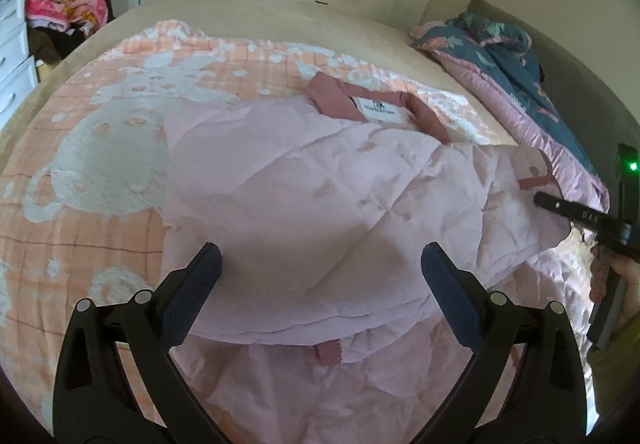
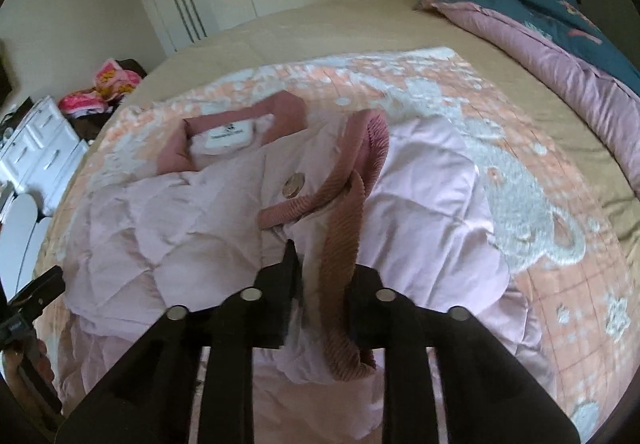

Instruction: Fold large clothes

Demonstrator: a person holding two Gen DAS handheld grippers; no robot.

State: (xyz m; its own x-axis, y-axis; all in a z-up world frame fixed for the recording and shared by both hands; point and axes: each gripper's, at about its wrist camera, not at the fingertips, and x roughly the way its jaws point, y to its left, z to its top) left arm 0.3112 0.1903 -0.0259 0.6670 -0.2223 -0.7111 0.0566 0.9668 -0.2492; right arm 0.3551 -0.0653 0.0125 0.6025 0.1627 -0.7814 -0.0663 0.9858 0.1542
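Right gripper (image 2: 320, 268) I held nearly closed, jaws pinching the ribbed cuff (image 2: 340, 244) of the pink jacket (image 2: 200, 212) spread on the bed ahead. Left gripper (image 1: 320, 264) gaped wide, empty, above its folded panel.

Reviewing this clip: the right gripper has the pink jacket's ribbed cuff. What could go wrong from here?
1. The right gripper pinches only the ribbed cuff; the sleeve may slip free mid-fold.
2. The left gripper is open above the pink jacket, pinning nothing, so pulling the sleeve could drag the jacket across the blanket.
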